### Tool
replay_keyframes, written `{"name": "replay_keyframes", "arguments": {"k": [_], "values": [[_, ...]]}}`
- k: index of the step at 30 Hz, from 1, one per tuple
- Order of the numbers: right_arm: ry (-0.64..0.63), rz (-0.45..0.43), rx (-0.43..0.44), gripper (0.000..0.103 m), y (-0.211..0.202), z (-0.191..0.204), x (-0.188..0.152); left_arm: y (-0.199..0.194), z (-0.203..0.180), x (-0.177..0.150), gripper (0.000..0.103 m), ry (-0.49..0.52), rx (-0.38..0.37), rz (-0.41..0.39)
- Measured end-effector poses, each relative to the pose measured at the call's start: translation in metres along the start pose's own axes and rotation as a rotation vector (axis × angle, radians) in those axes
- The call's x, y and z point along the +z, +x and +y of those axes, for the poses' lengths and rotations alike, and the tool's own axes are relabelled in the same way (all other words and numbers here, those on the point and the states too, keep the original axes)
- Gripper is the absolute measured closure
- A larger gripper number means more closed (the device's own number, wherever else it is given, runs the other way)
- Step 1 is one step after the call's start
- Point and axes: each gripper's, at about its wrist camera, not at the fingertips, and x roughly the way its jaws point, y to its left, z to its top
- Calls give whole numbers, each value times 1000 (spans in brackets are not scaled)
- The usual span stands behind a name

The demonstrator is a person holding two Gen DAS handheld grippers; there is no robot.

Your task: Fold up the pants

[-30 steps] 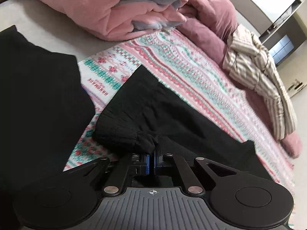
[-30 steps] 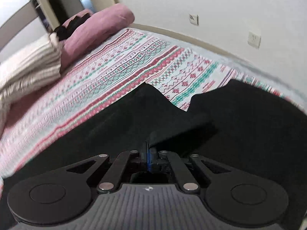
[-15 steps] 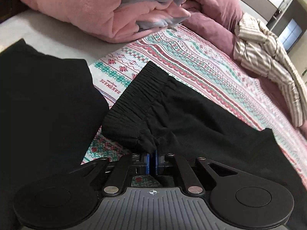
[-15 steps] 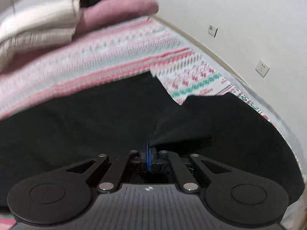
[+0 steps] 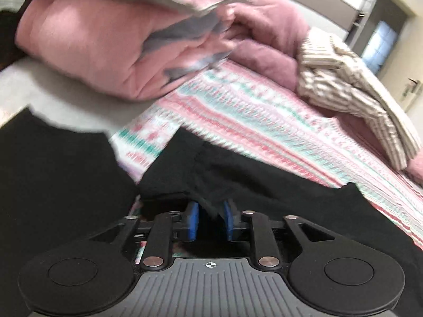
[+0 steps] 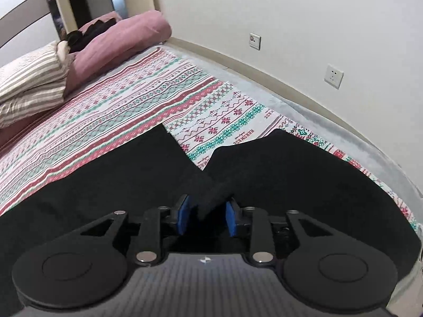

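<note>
Black pants [image 5: 264, 192] lie spread on a patterned bedspread [image 5: 264, 121]. In the left wrist view my left gripper [image 5: 210, 220] is open, its blue pads apart, with a fold of the waistband edge lying loose between them. In the right wrist view the pants [image 6: 119, 179] cover the near part of the bedspread [image 6: 158, 100]. My right gripper [image 6: 206, 218] is open too, and a black fabric fold sits loose between its pads. A second black garment [image 5: 53, 185] lies at the left; it also shows in the right wrist view [image 6: 304, 179].
A pink quilt [image 5: 92, 39] is heaped at the head of the bed, with a striped garment [image 5: 357, 97] beside it. In the right wrist view a mauve pillow [image 6: 119, 39] and striped pillow [image 6: 31, 79] lie at the far left. A white wall [image 6: 290, 13] runs along the bed.
Both grippers have opened and let go of the pants' fabric, which they pinched shut in the earlier frames. The pants have settled onto the bed.
</note>
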Motion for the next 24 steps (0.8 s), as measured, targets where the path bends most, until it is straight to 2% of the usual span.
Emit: {"name": "replay_keyframes", "arguments": {"k": [2, 4, 6, 8, 10, 13, 15, 17, 20, 24], "values": [[-17, -11, -17, 46, 4, 5, 6, 2, -19, 5, 49, 50, -26, -3], [-59, -49, -61, 40, 6, 13, 14, 2, -42, 10, 47, 111, -39, -8], [-108, -71, -66, 28, 12, 23, 26, -1, -61, 20, 47, 141, -68, -30], [-153, -74, -42, 16, 22, 35, 39, 3, -85, 34, 42, 154, -142, -34], [-212, -87, -18, 15, 29, 50, 46, 18, -114, 44, 36, 193, -223, 14], [-337, -72, 30, 15, 46, 73, 52, 49, -158, 47, 36, 258, -285, 57], [-415, -39, 0, 16, 68, 84, 60, 85, -190, 43, 36, 328, -309, 98], [-473, 7, -25, 19, 87, 88, 67, 118, -212, 35, 36, 375, -308, 144], [-551, 76, -7, 21, 111, 91, 82, 165, -239, 23, 38, 451, -266, 200], [-527, 177, 63, 21, 143, 83, 99, 203, -255, 12, 42, 532, -251, 230]]}}
